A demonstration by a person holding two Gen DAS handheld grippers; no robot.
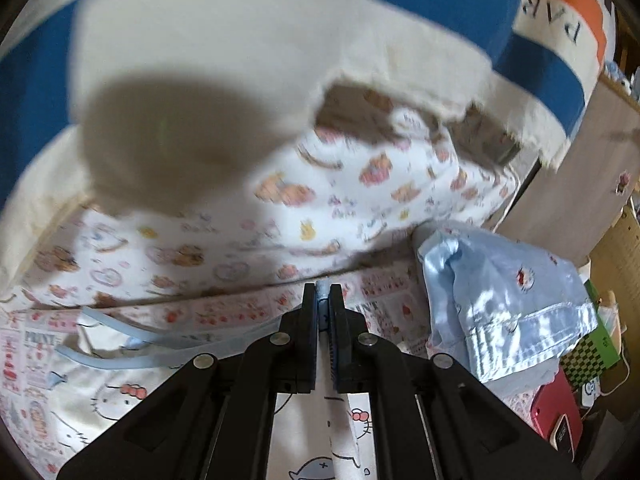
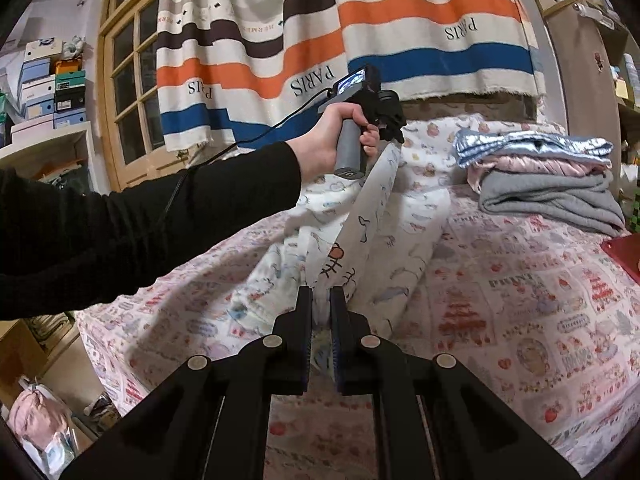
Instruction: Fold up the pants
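The pants [image 2: 372,208] are white with cartoon prints and pale blue drawstrings [image 1: 120,344]. They hang as a taut strip over the bed between my two grippers. My left gripper [image 1: 322,294] is shut on a pale blue edge of the pants [image 1: 100,396]. In the right wrist view a hand in a black sleeve holds that left gripper [image 2: 394,136] raised over the bed, with the cloth falling from it. My right gripper [image 2: 320,294] is lower and nearer, shut on the other end of the cloth just above the sheet.
A patterned sheet [image 2: 520,300] covers the bed, with a printed pillow [image 1: 360,184] at its head. Folded clothes [image 2: 548,184] are stacked at the right, blue satin [image 1: 504,300] on top. A red item [image 1: 560,420] lies beside them. A striped curtain [image 2: 360,20] hangs behind.
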